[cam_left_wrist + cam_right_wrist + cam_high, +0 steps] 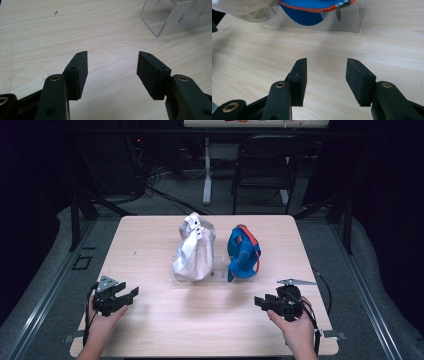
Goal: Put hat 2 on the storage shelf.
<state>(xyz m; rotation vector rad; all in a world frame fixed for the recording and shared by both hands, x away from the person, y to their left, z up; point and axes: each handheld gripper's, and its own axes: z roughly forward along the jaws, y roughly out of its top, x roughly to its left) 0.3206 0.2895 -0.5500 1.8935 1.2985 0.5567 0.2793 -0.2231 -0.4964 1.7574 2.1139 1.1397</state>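
Observation:
A beige cap [194, 251] and a blue cap with orange trim [243, 254] hang side by side on a clear acrylic stand [218, 272] at the middle of the wooden table [150, 240]. My left gripper [131, 295] rests near the front left of the table, open, with nothing between its jaws. My right gripper [260, 301] sits at the front right, open and empty too. In the left gripper view the open gripper [112, 53] faces bare wood, with the stand's corner [162, 22] at the upper right. The right gripper [326, 60] points at the blue cap's brim [312, 15] and the stand [352, 17].
A black folding chair [267, 162] and a white table leg [207, 170] stand on the floor beyond the table. Cables [150, 180] lie on the floor at the back left. Metal rails [365, 300] run along both sides of the table.

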